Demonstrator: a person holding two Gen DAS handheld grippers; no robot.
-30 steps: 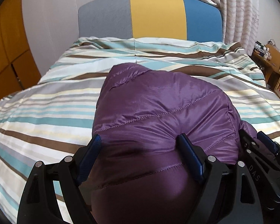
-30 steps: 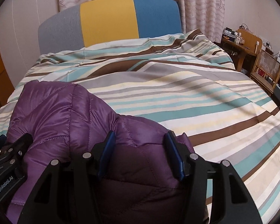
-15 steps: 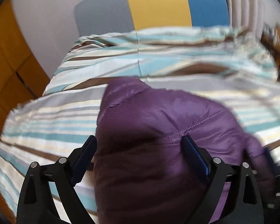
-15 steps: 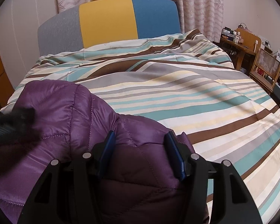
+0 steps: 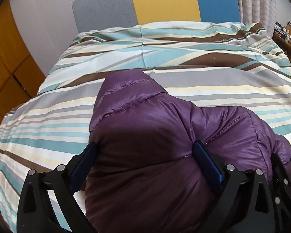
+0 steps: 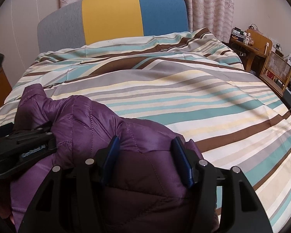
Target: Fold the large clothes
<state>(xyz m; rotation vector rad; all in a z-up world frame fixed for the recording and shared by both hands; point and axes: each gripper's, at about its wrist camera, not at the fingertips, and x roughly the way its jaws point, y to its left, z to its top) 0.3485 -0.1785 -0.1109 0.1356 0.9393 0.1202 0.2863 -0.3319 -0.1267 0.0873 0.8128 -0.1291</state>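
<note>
Looking down my left gripper point(image 5: 145, 155), I see its jaws have just been opening and now stand wide around the purple puffer jacket point(image 5: 164, 136), pads not pressing. My right gripper point(image 6: 145, 159) pinches a fold of that jacket, which lies bunched at the near left of the striped bed cover point(image 6: 203, 101).

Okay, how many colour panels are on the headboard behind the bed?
3, side by side on the headboard: a grey panel on the left, a yellow panel in the middle, and a blue panel on the right.
</note>
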